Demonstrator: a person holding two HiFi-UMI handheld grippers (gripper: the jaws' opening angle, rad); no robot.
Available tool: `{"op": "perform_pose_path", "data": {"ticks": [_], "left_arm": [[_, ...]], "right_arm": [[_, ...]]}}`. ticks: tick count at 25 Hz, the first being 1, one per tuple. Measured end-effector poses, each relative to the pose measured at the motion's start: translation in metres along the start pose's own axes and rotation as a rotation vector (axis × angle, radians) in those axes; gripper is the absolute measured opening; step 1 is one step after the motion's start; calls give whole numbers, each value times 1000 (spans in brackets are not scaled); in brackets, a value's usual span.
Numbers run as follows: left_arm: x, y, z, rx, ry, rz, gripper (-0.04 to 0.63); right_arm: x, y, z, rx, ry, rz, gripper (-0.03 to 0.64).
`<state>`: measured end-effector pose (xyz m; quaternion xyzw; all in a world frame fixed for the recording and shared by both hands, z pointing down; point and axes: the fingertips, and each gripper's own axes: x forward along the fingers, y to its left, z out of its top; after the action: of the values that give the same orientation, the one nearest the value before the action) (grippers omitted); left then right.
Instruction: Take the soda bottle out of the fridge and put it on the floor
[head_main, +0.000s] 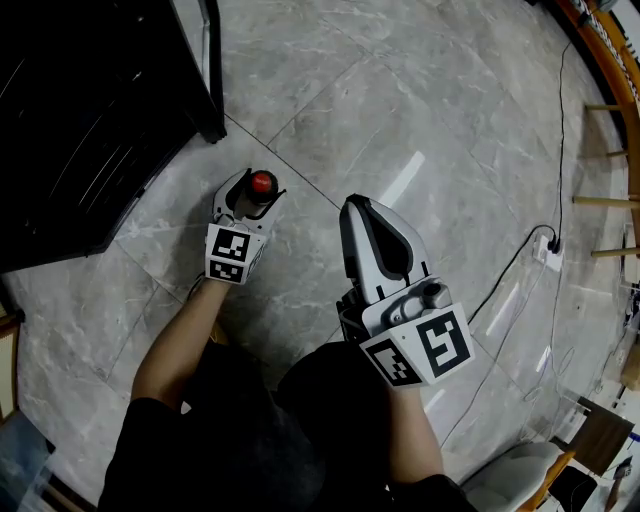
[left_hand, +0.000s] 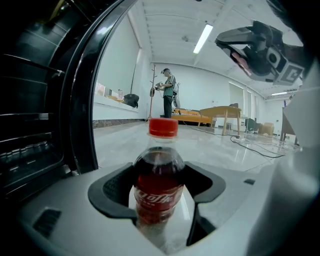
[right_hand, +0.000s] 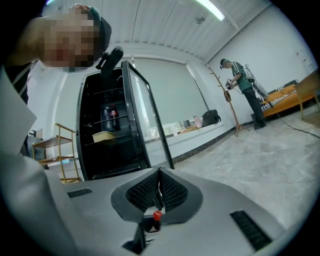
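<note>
The soda bottle (head_main: 263, 183) has a red cap and dark cola; in the head view it stands upright low over the grey tiled floor, just right of the black fridge (head_main: 90, 110). My left gripper (head_main: 250, 196) is shut on it. In the left gripper view the bottle (left_hand: 159, 187) fills the gap between the black pads (left_hand: 116, 187), and its base is hidden. My right gripper (head_main: 357, 205) hovers to the right, apart from the bottle, shut on nothing. In the right gripper view its pads (right_hand: 172, 192) meet, and the red cap (right_hand: 157, 216) shows below them.
The fridge door (right_hand: 145, 120) stands open, with items on the shelves inside. A black cable runs to a power strip (head_main: 548, 250) at the right, near wooden furniture legs (head_main: 600, 200). A person (left_hand: 169, 92) stands far across the room.
</note>
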<state>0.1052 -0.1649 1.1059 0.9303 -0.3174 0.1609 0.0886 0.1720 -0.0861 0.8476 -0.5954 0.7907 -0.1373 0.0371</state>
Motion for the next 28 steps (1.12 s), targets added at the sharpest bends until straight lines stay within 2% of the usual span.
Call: {"op": "perform_pose_path", "data": {"ticks": [4, 10, 19, 28], "left_arm": [[0, -1, -1, -6, 15, -5, 318], [-3, -3, 1, -28, 20, -15, 410], [-26, -4, 12, -52, 26, -23, 411], [-63, 1, 36, -79, 14, -31, 411]], "right_arm": [[0, -1, 0, 0, 3, -6, 23], [1, -1, 1, -1, 7, -9, 23], [8, 2, -5, -7, 20, -8, 23], [17, -13, -21, 16, 56, -65, 23]]}}
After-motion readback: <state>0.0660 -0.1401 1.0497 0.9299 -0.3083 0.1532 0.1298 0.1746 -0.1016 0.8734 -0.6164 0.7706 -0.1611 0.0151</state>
